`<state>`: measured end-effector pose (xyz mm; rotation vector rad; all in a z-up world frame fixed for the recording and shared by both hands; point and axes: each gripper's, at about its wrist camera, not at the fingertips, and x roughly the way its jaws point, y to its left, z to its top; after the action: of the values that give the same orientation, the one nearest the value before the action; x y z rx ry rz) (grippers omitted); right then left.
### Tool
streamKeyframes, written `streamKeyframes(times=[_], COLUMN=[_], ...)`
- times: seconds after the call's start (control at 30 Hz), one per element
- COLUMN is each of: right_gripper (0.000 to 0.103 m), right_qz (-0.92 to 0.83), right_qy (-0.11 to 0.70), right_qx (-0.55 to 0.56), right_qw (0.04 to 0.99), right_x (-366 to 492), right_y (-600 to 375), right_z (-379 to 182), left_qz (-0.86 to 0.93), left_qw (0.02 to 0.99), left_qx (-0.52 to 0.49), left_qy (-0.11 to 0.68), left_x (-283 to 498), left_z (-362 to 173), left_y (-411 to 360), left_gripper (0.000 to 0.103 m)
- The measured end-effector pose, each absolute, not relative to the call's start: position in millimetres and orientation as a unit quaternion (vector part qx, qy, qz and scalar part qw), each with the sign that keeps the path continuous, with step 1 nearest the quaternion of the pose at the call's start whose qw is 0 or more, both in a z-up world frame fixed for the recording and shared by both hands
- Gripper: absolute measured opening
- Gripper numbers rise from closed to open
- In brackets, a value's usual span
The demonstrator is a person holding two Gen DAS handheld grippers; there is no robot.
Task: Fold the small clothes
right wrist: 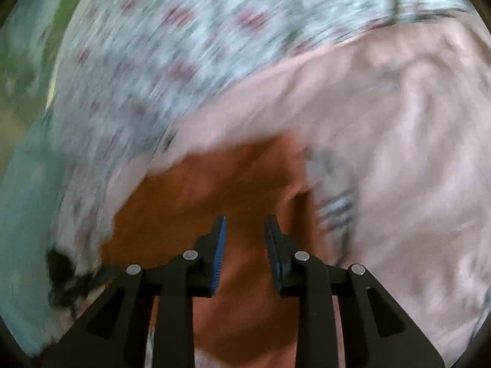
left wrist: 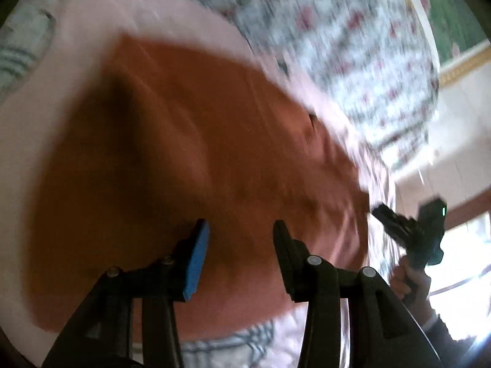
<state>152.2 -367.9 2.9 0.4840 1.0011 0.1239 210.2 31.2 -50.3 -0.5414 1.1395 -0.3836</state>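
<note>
Both views are blurred. An orange garment [left wrist: 190, 159] lies spread on a pink cloth [left wrist: 101, 21] over a floral sheet [left wrist: 353, 30]. Left gripper [left wrist: 241, 230] and right gripper [right wrist: 245, 224] hover above it, jaws apart, holding nothing.

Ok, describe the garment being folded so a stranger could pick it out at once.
Start at the flowered sheet, then the pale pink cloth spread over it. On that lies the rust-orange garment, the only dark, plain piece, under both open grippers.
</note>
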Motion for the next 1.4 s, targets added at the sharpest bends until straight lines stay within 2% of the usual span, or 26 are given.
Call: streamKeyframes(times=[0.13, 0.2, 0.4, 0.5, 0.57, 0.73, 0.93, 1.03, 1.17, 1.4], right_gripper=[0.029, 0.029, 0.026, 0.026, 0.026, 0.027, 0.027, 0.03, 0.035, 0.04], right_qz=[0.124, 0.104, -0.014, -0.062, -0.075, -0.068, -0.035, -0.026, -0.018, -0.003], right_qy=[0.545, 0.556, 0.503, 0.456, 0.44, 0.449, 0.473, 0.486, 0.491, 0.502], right_qx=[0.142, 0.102, 0.127, 0.177, 0.191, 0.211, 0.216, 0.216, 0.23, 0.213], right_qw=[0.817, 0.819, 0.854, 0.87, 0.874, 0.866, 0.854, 0.847, 0.84, 0.838], right_x=[169, 184, 238, 247, 244, 214, 155, 125, 91, 59], right_y=[-316, -311, -369, -400, -406, -402, -361, -336, -307, -260], right_z=[-27, -36, -22, -1, 9, 10, 0, -6, -9, 1], left_qz=[-0.177, -0.172, -0.105, -0.04, -0.018, -0.011, -0.035, -0.045, -0.059, -0.075], left_qw=[0.795, 0.796, 0.829, 0.856, 0.862, 0.855, 0.829, 0.815, 0.798, 0.794], left_qx=[-0.201, -0.204, -0.2, -0.216, -0.245, -0.273, -0.303, -0.314, -0.326, -0.345], left_qy=[0.545, 0.543, 0.512, 0.467, 0.443, 0.441, 0.469, 0.485, 0.503, 0.495], left_x=[219, 237, 311, 331, 329, 290, 195, 150, 103, 73], left_z=[-62, -62, -33, -5, 7, 4, -24, -34, -45, -55], left_y=[7, 13, 55, 85, 103, 117, 110, 103, 100, 110], left_gripper=[0.042, 0.038, 0.035, 0.045, 0.046, 0.049, 0.049, 0.05, 0.053, 0.064])
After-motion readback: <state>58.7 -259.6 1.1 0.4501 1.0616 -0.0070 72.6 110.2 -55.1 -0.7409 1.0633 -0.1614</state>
